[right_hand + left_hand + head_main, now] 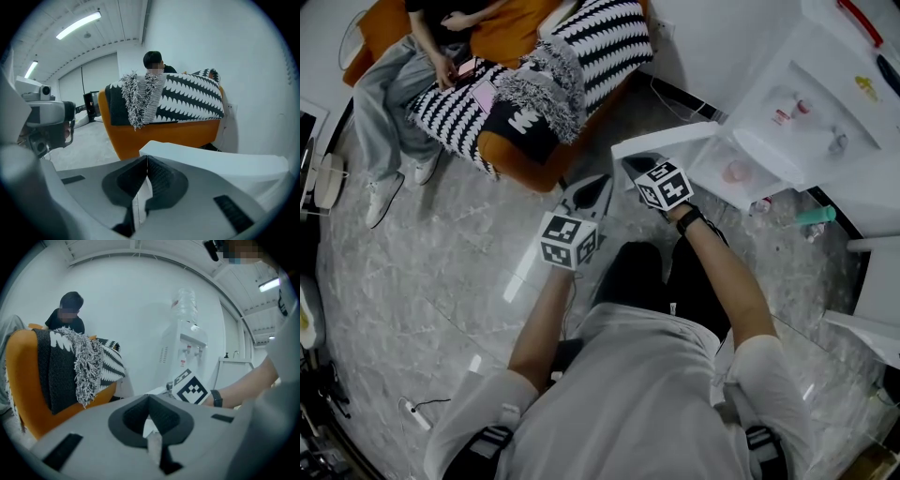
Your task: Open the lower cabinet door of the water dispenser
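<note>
Lower cabinet door [673, 139] standing swung out from water dispenser [825, 103], its free edge lying just beyond right gripper [637, 167] fingertips; contact unclear. Right jaws pressing together, nothing between them. Orange armchair [520, 155] blocking farther ahead of both tips. Bare floor [441, 272] lying open left of left gripper [592, 192]. Left jaws also meeting at tips, empty. Both forearms reaching forward, grippers tilting slightly down.
</note>
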Demonstrator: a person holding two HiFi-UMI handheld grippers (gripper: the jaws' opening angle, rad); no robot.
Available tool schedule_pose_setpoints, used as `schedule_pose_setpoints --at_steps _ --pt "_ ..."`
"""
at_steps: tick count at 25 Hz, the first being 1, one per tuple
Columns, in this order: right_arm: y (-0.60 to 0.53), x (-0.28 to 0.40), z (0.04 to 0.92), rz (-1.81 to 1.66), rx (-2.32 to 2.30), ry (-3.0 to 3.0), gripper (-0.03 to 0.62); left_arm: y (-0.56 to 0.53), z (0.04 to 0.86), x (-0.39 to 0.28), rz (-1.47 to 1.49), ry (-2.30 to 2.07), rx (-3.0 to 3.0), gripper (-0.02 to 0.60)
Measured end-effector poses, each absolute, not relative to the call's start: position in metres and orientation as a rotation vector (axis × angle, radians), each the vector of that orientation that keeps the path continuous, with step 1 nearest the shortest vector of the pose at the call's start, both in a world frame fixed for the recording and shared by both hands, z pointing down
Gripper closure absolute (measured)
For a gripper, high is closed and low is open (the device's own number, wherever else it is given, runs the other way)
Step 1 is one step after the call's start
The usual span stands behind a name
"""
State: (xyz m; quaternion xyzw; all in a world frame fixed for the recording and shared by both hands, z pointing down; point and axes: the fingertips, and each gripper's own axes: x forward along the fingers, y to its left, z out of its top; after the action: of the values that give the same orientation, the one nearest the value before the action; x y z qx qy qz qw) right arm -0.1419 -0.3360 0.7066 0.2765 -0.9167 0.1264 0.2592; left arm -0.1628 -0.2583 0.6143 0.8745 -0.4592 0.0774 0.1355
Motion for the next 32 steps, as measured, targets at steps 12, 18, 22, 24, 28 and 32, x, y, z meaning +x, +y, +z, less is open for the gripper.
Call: schedule_pose_setpoints --at_steps 12,18,22,24,28,32 --pt "-0.36 -0.148 0.703 0.359 0.809 -2.474 0.583 -0.248 0.601 -0.174 0.207 -1.381 2.516 0.568" --pt "-0.34 -0.124 0.686 0.393 0.893 -2.522 0.583 -0.248 0.595 -0.157 0.202 -1.347 2.555 0.568" --pt "-0.315 -0.075 0.663 0.383 1.035 -2.55 0.583 -0.251 0.59 -0.123 0.199 -1.273 2.614 0.568" --pt "-0.303 -0.044 0.65 0.381 1.142 -2.549 0.583 -0.251 0.587 -0.101 0.2 -1.219 2.65 0.568" --pt "-0.274 0.027 0.616 0.396 1.406 -2.541 0.583 -0.242 0.576 -0.049 0.197 -1.099 2.735 0.568" --pt "-0.238 0.095 0.58 0.348 1.666 -2.51 0.583 -0.224 0.566 0.003 0.188 -0.987 2.821 0.568"
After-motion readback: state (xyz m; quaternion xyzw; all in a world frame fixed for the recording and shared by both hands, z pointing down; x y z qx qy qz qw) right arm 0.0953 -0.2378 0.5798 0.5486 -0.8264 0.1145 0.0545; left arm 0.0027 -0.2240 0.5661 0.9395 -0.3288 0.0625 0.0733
